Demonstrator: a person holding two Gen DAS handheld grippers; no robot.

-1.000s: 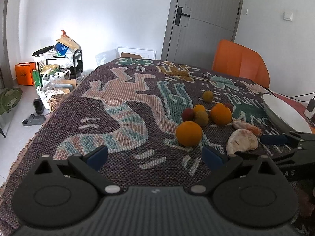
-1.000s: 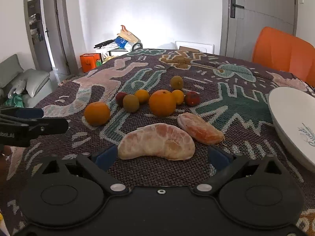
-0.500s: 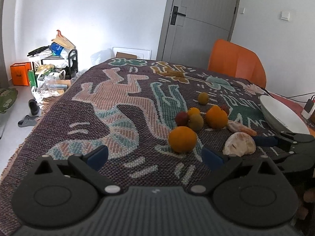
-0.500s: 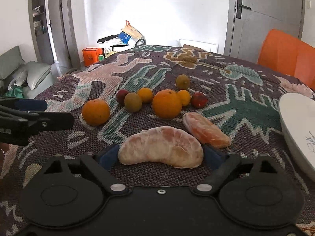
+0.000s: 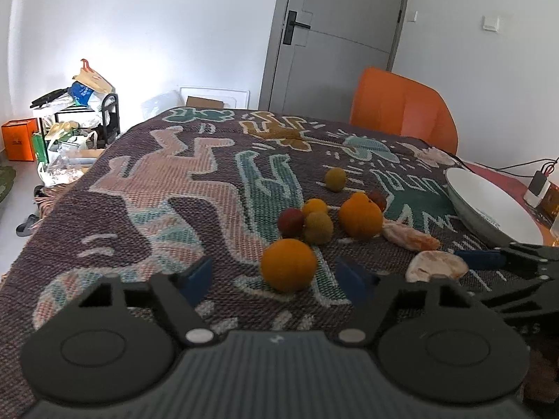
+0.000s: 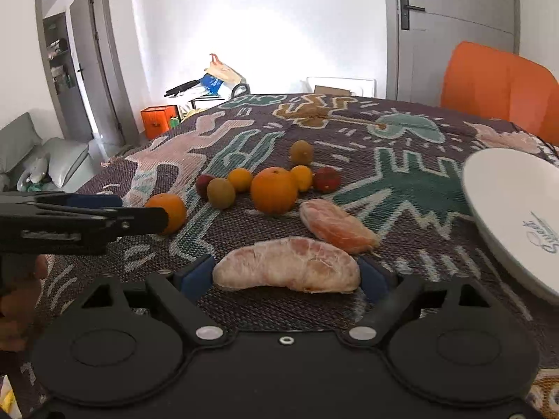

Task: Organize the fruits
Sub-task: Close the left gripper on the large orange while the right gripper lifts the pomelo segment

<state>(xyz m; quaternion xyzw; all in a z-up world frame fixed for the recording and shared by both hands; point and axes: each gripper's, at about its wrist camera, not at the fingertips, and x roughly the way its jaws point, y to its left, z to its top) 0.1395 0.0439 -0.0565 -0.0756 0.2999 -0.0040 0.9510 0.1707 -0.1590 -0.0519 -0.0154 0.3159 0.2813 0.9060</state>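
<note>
Two pickups are being set up at once, judging by how the claws are being brought in. The right claw (image 6: 286,276) is being closed around the near pomelo segment (image 6: 286,269), which is lying on the counter (image 6: 401,188) crosswise between the blue pads (image 6: 194,274); the pads are being brought to its two ends, and whether they are pressing yet cannot be told. The left claw (image 5: 279,276) is being closed as well, still spread, with the near orange (image 5: 289,269) sitting just beyond its tips at 12 o'clock and slightly toward the right pad, untouched. A second segment (image 6: 337,225) is lying at 1 o'clock from the right claw, near the first. The remaining fruit is being left in a cluster at 12 o'clock: a big orange (image 6: 275,190), small yellow, red and green ones around it. The white bowl (image 6: 506,188) is standing at 2 o'clock from the right claw, well apart from the fruit, and is probably the destination. Next, a gentle squeeze is being called for, since the segment looks soft and easily crushed; for the orange, the left claw needs to be pushed farther forward so the widest part is straddled before closing.
</note>
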